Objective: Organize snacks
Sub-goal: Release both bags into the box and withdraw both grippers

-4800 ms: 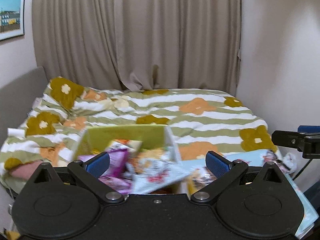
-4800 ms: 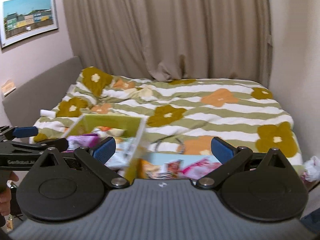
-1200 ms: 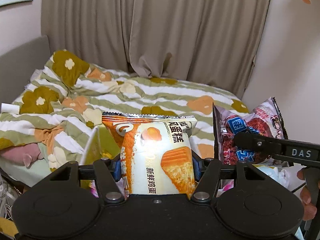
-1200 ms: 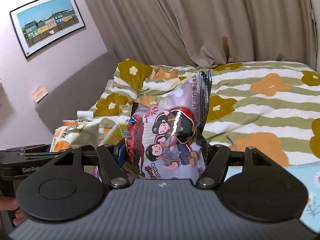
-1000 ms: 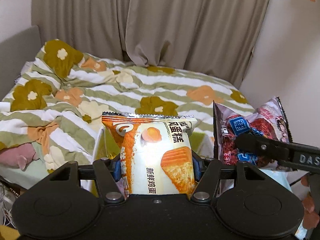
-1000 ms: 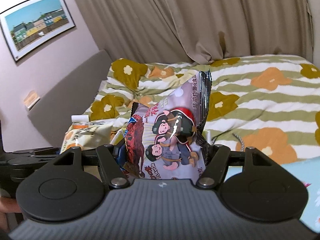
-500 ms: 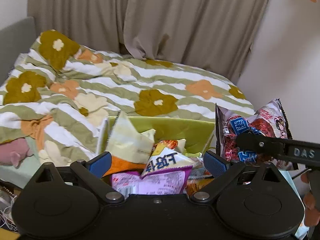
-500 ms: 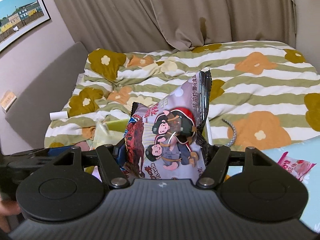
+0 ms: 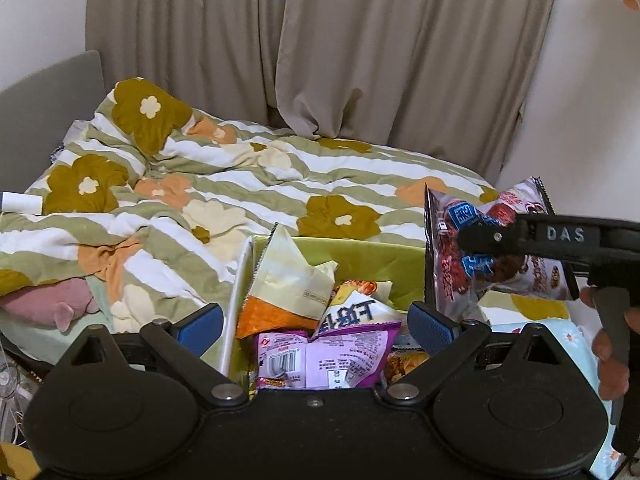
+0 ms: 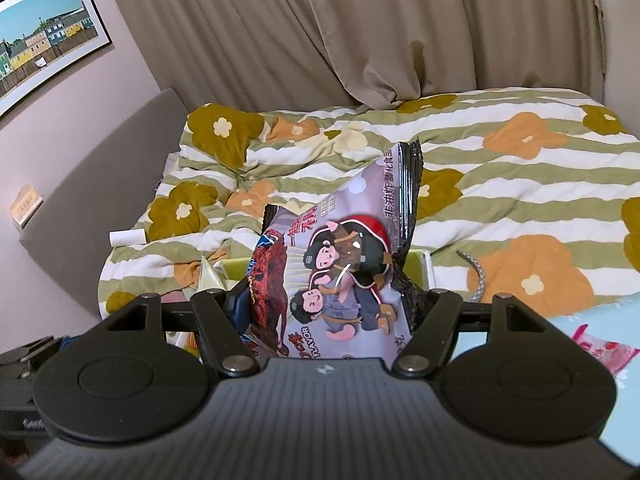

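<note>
A bed (image 9: 360,168) under a green-striped, flowered quilt filled the room, beige curtains (image 9: 320,48) hanging behind it and a framed picture (image 10: 44,40) on the wall beside its headboard. At the bed's near edge stood a green box (image 9: 368,256) heaped with snack packets. The left gripper (image 9: 316,326) hung over that box, spread wide and empty. The right gripper (image 10: 326,306), jaws opening, had a grey cartoon snack bag (image 10: 340,276) between them, just right of the box.
</note>
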`<action>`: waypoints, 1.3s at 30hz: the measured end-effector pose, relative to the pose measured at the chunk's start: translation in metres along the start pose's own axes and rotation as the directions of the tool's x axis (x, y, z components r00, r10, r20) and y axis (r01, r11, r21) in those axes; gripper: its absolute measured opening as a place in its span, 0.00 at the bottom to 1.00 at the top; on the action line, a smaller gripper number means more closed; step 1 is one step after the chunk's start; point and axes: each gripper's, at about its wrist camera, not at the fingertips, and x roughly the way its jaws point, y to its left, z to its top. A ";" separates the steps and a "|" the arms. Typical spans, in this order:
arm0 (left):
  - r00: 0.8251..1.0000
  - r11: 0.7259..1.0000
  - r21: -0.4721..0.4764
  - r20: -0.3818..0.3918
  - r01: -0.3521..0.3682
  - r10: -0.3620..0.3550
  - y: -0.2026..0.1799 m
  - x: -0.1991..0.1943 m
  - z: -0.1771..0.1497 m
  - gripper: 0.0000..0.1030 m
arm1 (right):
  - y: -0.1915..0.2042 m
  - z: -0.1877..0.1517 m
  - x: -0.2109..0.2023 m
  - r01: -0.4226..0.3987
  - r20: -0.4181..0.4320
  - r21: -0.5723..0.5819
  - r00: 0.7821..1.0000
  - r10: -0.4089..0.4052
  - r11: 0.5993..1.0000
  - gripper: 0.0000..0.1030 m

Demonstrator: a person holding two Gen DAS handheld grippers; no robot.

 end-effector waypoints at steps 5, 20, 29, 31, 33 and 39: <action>1.000 1.000 0.007 -0.006 -0.021 0.021 0.000 0.002 -0.007 0.97 | -0.006 -0.003 0.014 -0.022 -0.031 0.044 0.999 0.024 0.999 1.00; 1.000 1.000 0.019 0.000 -0.014 0.014 -0.003 -0.004 -0.012 0.97 | -0.010 -0.022 -0.010 -0.007 0.001 0.065 1.000 0.007 0.998 1.00; 0.999 0.999 0.043 0.048 -0.011 0.009 -0.026 -0.025 -0.008 0.97 | -0.014 -0.022 -0.064 0.030 0.078 0.045 0.996 -0.034 0.999 1.00; 0.998 0.998 0.057 0.058 -0.019 0.016 -0.036 -0.031 -0.008 0.97 | -0.019 -0.022 -0.078 0.033 0.099 0.033 0.994 -0.036 0.999 1.00; 0.997 0.997 0.073 0.068 -0.028 0.023 -0.048 -0.037 -0.008 0.97 | -0.024 -0.021 -0.090 0.038 0.122 0.028 0.992 -0.042 0.999 1.00; 0.994 0.996 0.054 0.091 -0.065 0.060 -0.091 -0.048 -0.016 0.97 | -0.057 -0.022 -0.123 0.017 0.159 0.017 0.987 -0.020 1.000 1.00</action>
